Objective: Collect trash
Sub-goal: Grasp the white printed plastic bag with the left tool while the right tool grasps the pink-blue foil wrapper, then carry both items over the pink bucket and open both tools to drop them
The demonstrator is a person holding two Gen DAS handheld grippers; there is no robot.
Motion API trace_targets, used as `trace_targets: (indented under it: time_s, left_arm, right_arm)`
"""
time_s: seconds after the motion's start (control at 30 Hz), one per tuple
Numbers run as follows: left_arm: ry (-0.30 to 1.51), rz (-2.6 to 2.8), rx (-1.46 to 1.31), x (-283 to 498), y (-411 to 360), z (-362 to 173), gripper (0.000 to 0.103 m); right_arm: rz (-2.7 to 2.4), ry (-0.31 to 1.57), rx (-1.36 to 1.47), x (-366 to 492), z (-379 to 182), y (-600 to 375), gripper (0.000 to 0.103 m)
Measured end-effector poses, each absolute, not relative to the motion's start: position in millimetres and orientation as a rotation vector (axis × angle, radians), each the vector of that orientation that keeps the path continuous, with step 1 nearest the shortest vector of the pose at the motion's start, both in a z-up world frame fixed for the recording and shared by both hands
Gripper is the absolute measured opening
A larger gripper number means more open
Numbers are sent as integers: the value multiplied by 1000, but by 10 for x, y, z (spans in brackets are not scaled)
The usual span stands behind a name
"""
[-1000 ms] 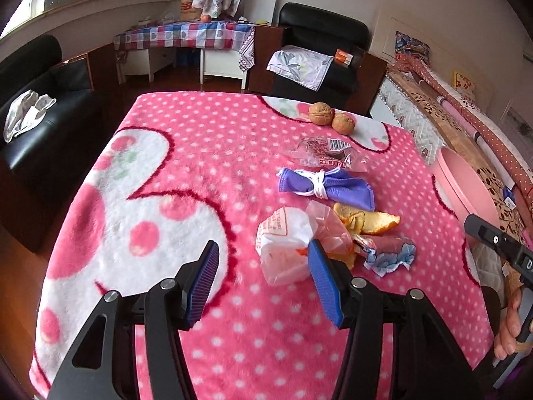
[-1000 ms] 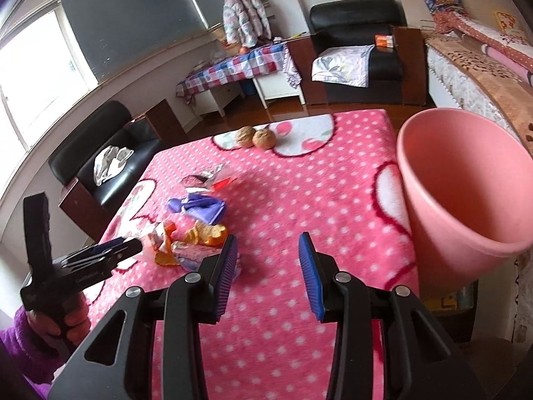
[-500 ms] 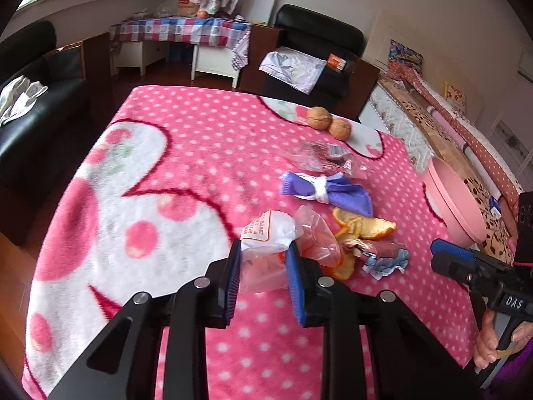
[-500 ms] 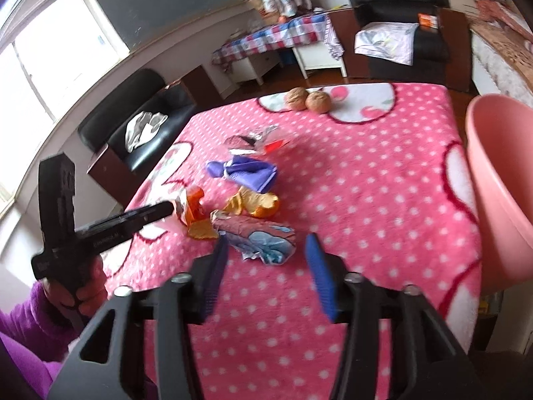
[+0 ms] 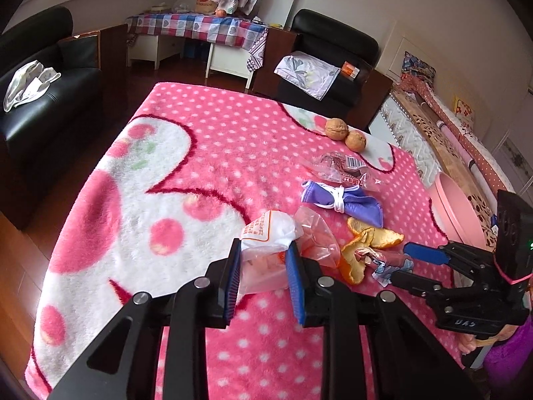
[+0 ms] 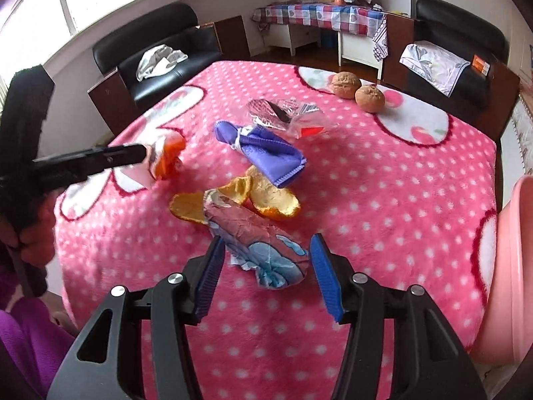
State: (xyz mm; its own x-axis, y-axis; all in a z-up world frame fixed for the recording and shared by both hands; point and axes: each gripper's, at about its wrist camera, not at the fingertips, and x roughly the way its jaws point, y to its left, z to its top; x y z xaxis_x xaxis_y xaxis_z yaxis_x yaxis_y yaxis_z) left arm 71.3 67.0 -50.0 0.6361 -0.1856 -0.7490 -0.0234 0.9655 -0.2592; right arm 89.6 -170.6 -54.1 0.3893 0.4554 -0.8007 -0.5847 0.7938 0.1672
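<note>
Since a second ago my left gripper (image 5: 261, 260) has closed from wide open onto the white-and-clear plastic bag (image 5: 266, 253), and it now pinches the crumpled film between its blue pads at lower centre of the left wrist view. Over the same second the right gripper (image 6: 265, 266) has swung in from beside the pink bin and spread its jaws a little; they have held that width for the last half second.

Going left to right in the right wrist view: the left gripper shows at the left edge with the bag, orange inside, at its tip. Next, mid-frame, come the purple cloth pouch (image 6: 263, 146) tied with white cord, the orange peels (image 6: 266, 200) below it, and the crumpled printed wrapper (image 6: 256, 243), whose near end lies between my right fingers. The pads stand about half open on either side of it and neither presses on it (the left one looks very close). Further up are a clear torn packet (image 6: 286, 113) and two walnuts (image 6: 358, 90). The pink bin (image 6: 513, 266) fills the right edge, just off the pink dotted blanket (image 6: 383, 183).

I judge this to be the pick-up step, with nothing yet seen in the bin. Next I should ease the right gripper down over the wrapper and close on it. Then I can carry both pieces right to the bin, watching that the loose bag does not drag the peels along.
</note>
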Motion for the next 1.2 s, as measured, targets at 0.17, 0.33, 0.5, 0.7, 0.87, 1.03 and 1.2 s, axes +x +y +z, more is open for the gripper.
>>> trace_targets:
  time_s: [0.17,0.33,0.5,0.7,0.87,1.03,1.2]
  left_arm:
    - [876,-92,-259,714,646,-460,25]
    - [867,-101,-252,701,589,-410,25]
    - [855,-116,-241,669,513,-339,25]
    - [841,-142,-228,662,382,-255,25]
    - [827,-187,-217,689,180,-161,25]
    - [808,-238,-202,762,-66,-37,25]
    - [785,-312,-158,853,-455,103,25]
  right_arm:
    - [639,980,-154,871,-599,-1713,38]
    - [628,974,-92,806,-576,-1808,24]
    - [624,942,-10,671,-462,-1986,23]
    - [588,883,88,552,-282,-2266,23]
    - [502,832,168,524,-166,-2594,23]
    - [404,786,232,512,-90,-2941,23]
    - [285,735,298,500,-29,-3323,23]
